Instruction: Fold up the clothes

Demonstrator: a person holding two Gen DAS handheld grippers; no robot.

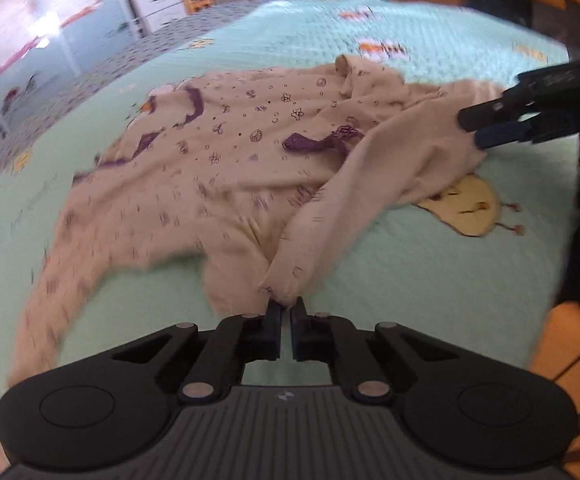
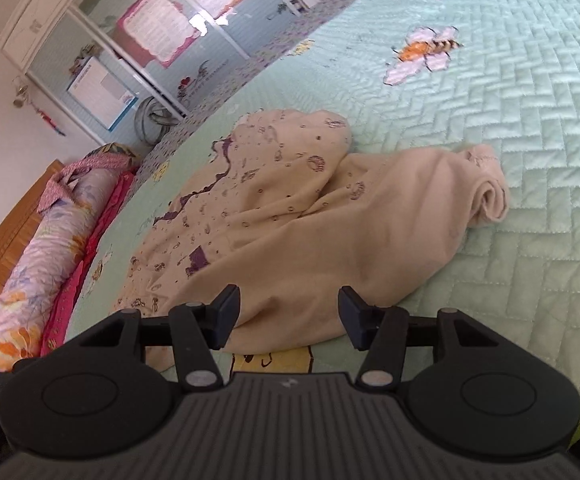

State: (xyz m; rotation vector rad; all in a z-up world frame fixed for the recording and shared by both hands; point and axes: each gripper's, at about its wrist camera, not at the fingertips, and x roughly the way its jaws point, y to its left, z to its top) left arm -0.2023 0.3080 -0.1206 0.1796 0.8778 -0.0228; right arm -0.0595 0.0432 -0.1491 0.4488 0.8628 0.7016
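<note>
While the cream printed garment [image 1: 225,160] lies crumpled on the mint quilt [image 1: 430,264], its near corner is pinched between the pressed-together fingers of the left tongs [image 1: 285,304], so nearly all of the cloth lies ahead of them. Its long axis runs from that pinched corner away and to the left, toward the purple-trimmed edge [image 1: 187,108] (a sleeve or leg trails back past the left side of these tongs). A plain fold of the same garment stretches forward and right to the right tongs [image 1: 476,130], whose fingers stand spread, with the cloth just ahead of and between them, one rolled cuff [image 2: 490,196] pointing away to their right. By my reading the left tongs already grip the cloth and the right is next to it, so the coming move turns on the right tongs closing on that edge. Pillows [image 2: 45,248] lie far left of the right tongs.
</note>
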